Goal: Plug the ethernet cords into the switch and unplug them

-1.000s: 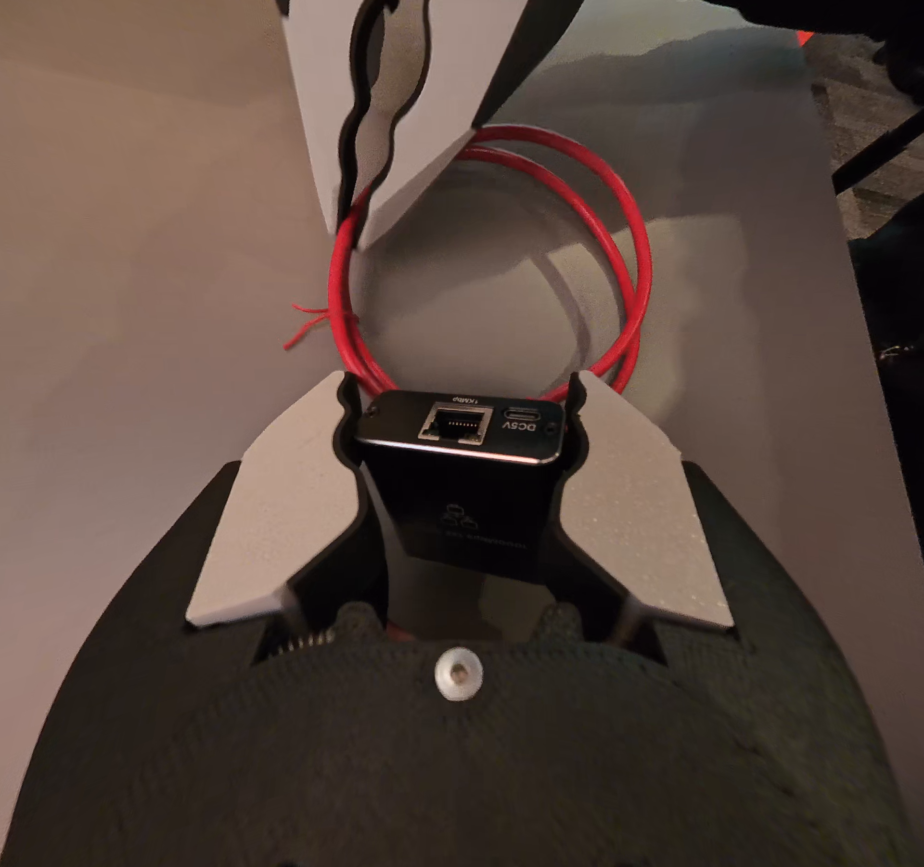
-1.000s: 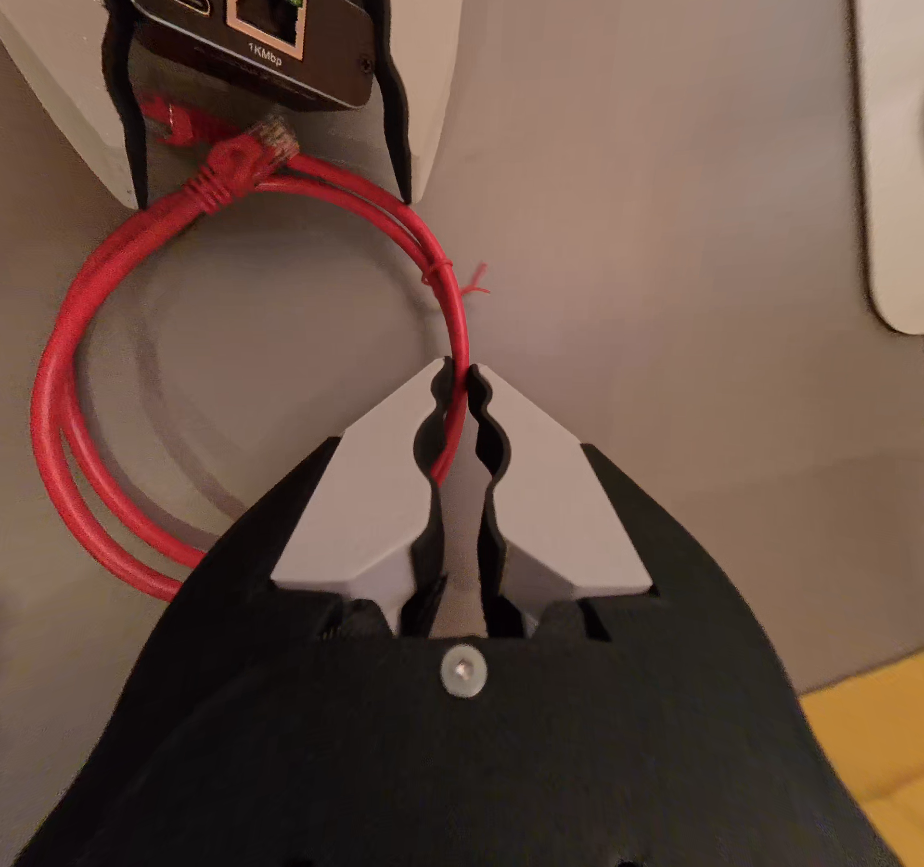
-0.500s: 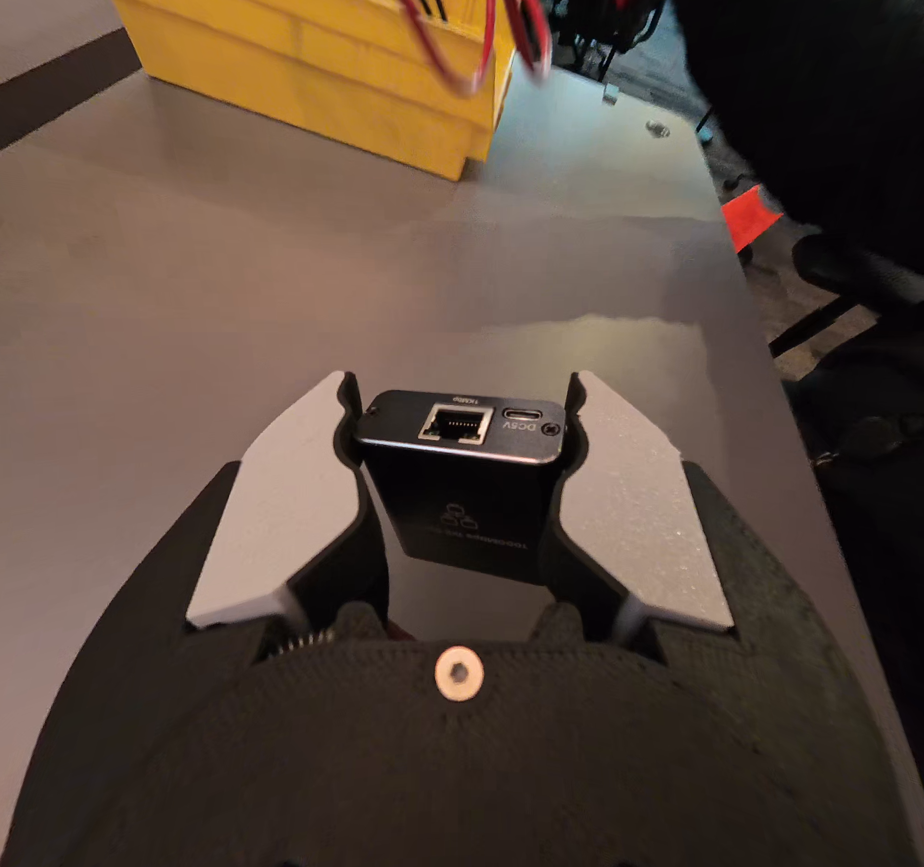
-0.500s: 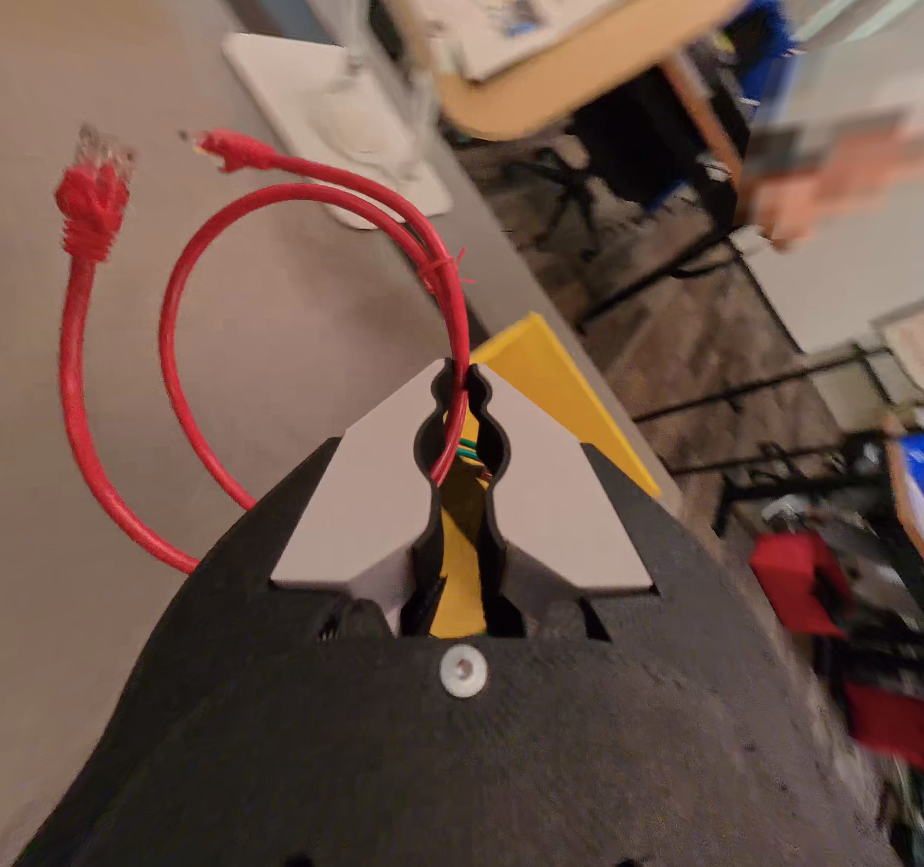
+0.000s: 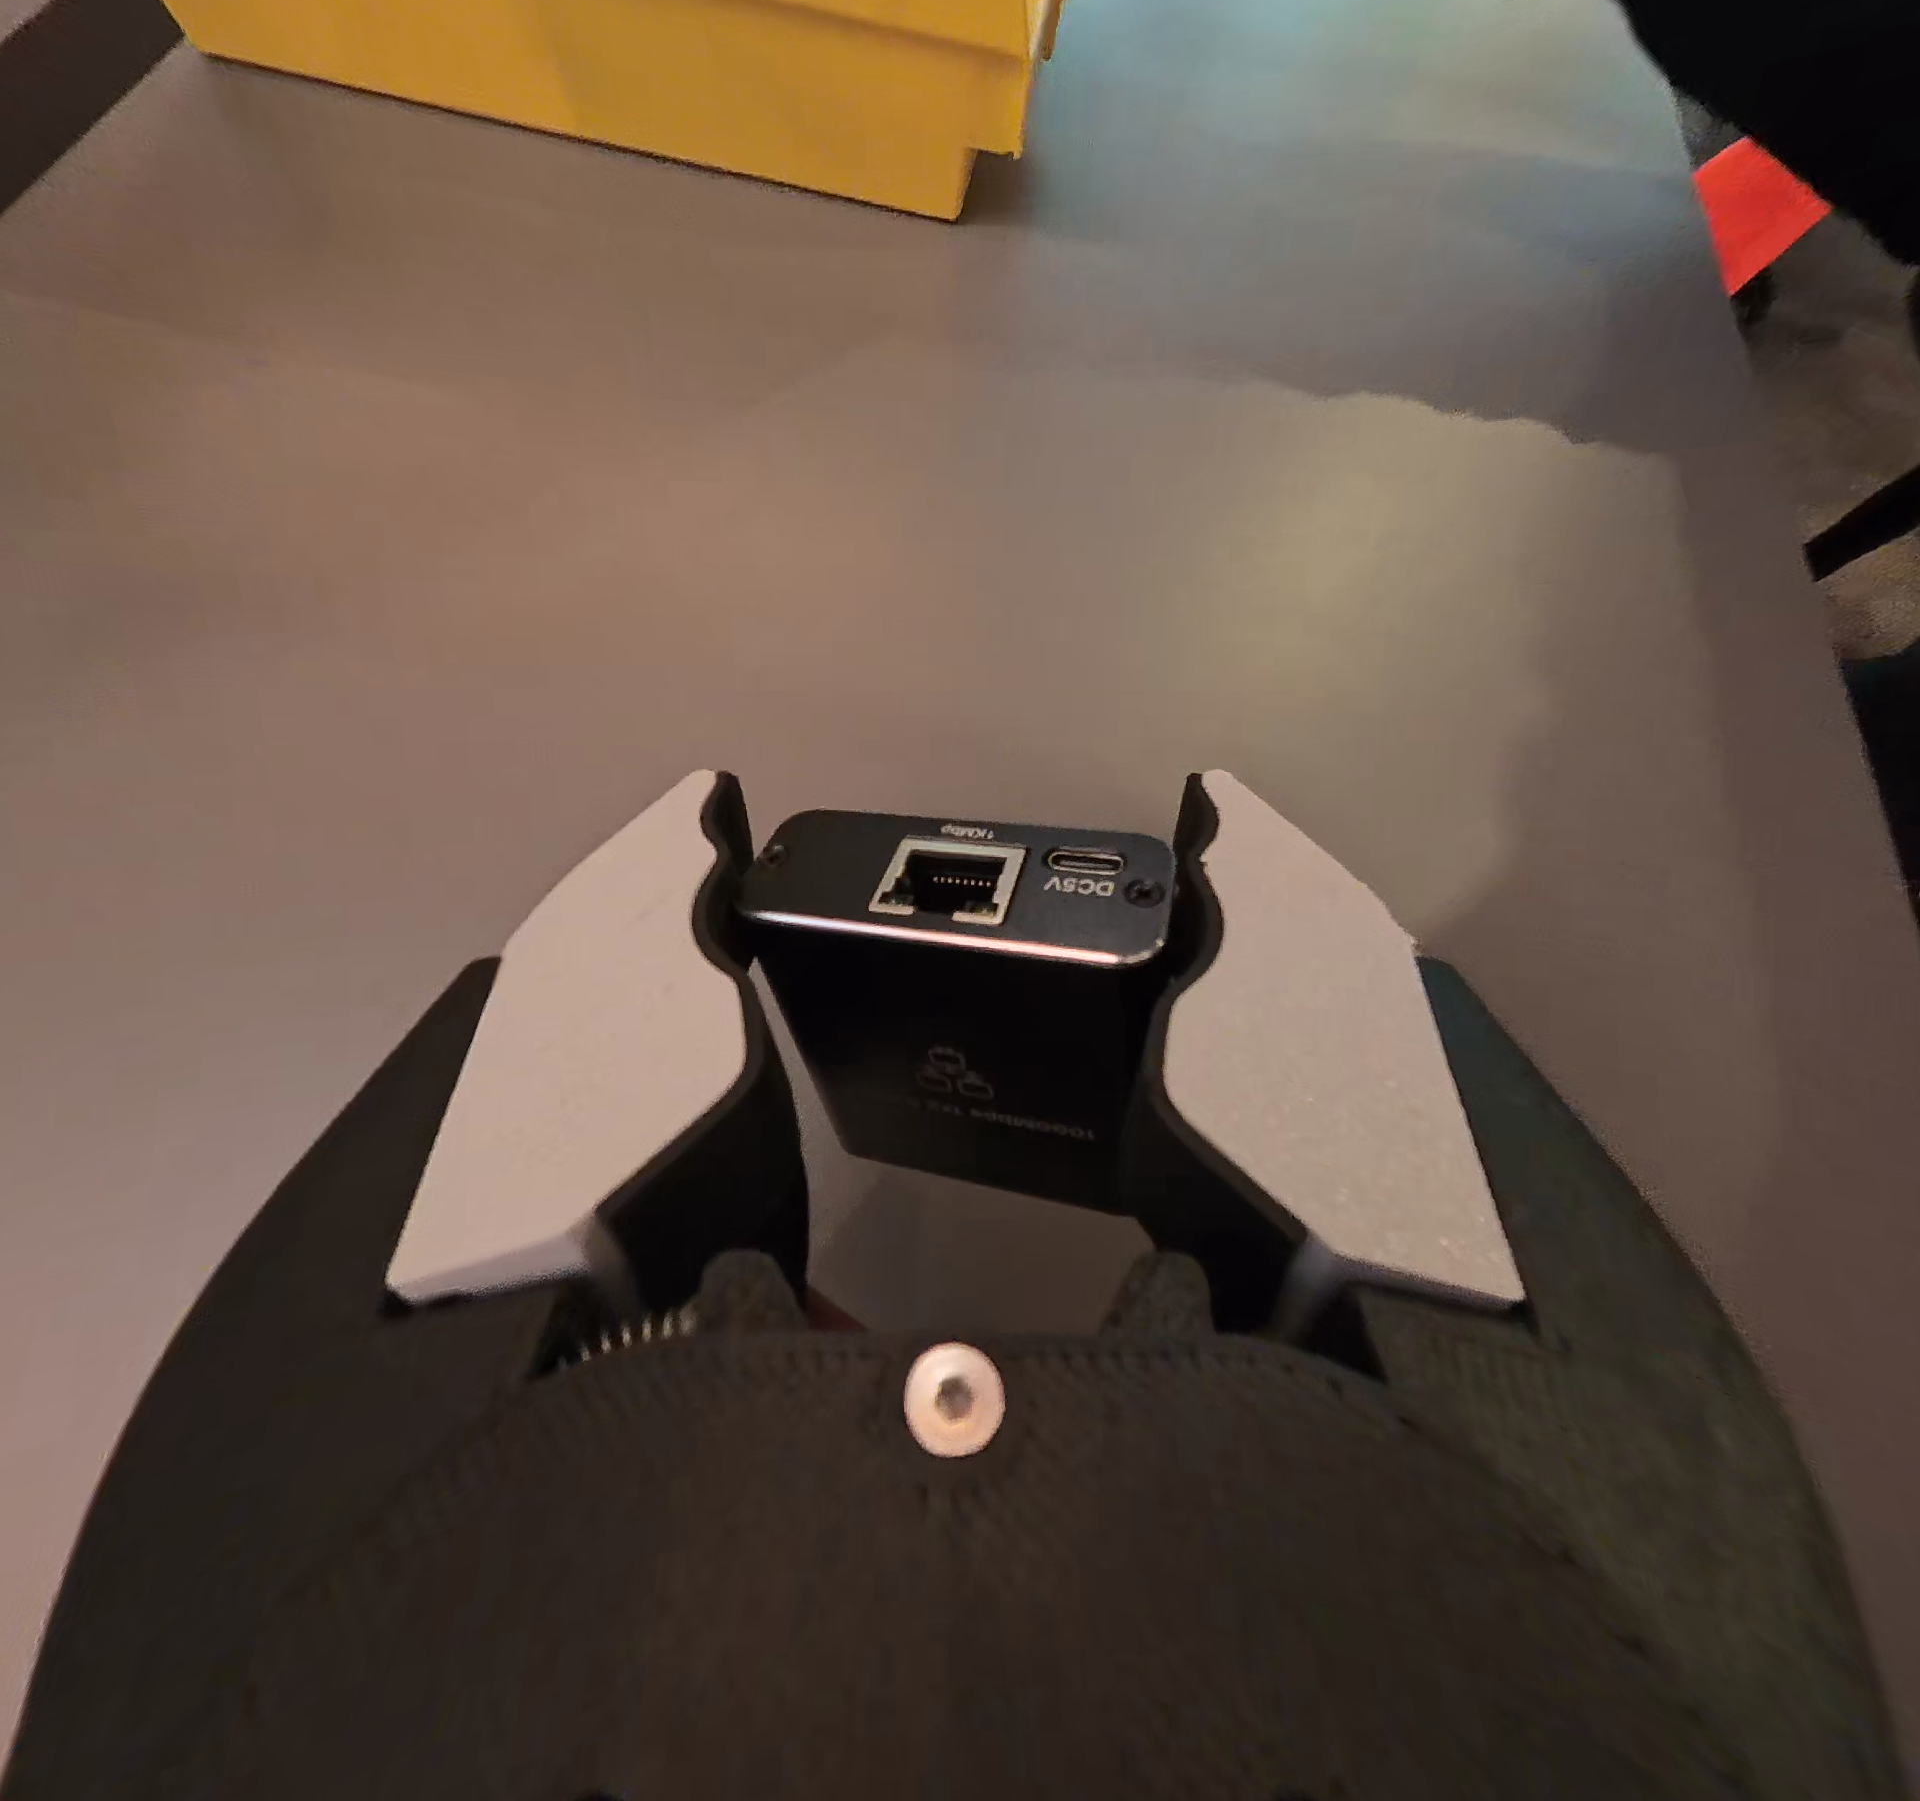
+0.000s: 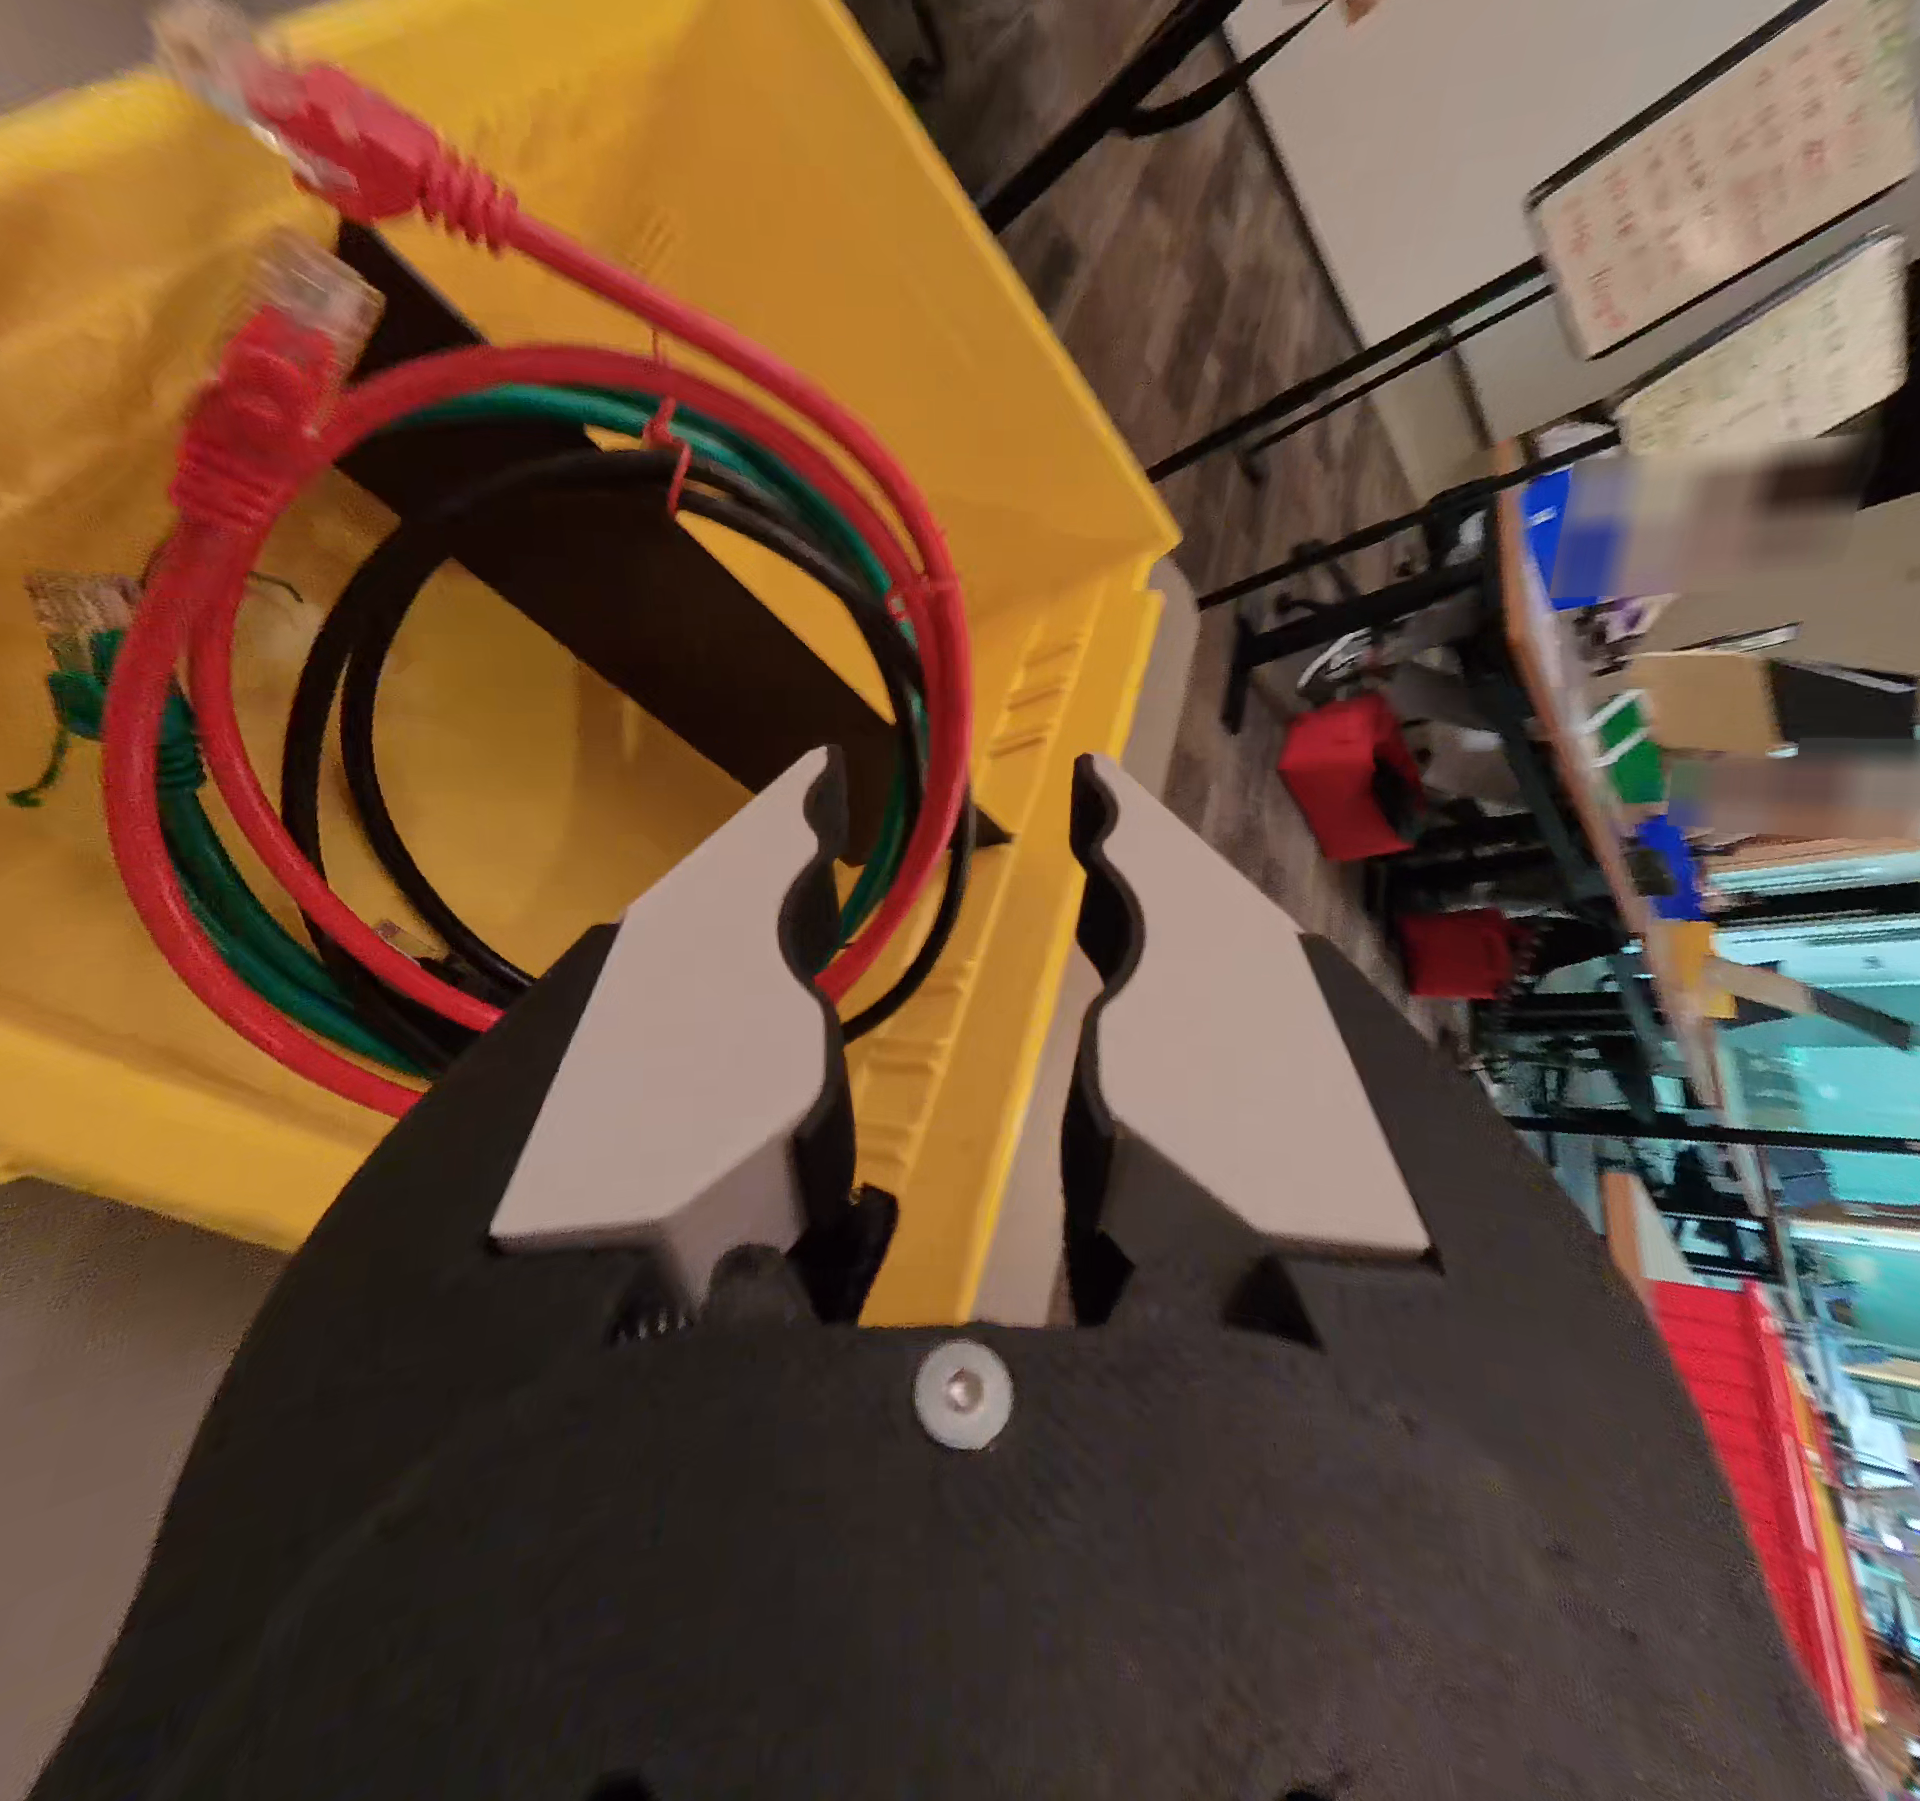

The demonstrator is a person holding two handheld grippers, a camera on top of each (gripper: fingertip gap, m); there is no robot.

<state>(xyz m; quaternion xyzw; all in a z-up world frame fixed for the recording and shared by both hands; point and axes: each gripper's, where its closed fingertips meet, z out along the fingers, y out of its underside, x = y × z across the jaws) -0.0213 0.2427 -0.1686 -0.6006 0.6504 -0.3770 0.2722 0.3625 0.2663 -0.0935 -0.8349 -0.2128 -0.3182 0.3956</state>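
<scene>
My left gripper point(image 5: 956, 806) is shut on the black switch point(image 5: 966, 1003), gripped by its sides, with its empty ethernet port facing forward over the grey table point(image 5: 727, 556). In the right wrist view my right gripper point(image 6: 954, 775) is open over the yellow bin point(image 6: 831, 193). The coiled red ethernet cord point(image 6: 364, 141) is in the bin, with both plugs free. Its loop passes just ahead of my left finger point(image 6: 707, 1003), and the jaws are not pinching it.
The yellow bin also shows at the far end of the table in the left wrist view point(image 5: 623, 16). A green cord point(image 6: 78, 697) and a black cord point(image 6: 582, 475) lie coiled in it. The table's edge, chairs and shelves are to the right.
My right gripper carried the red cord from the table to the yellow bin and opened, letting it go. My left gripper keeps hold of the switch and now faces the bin.
</scene>
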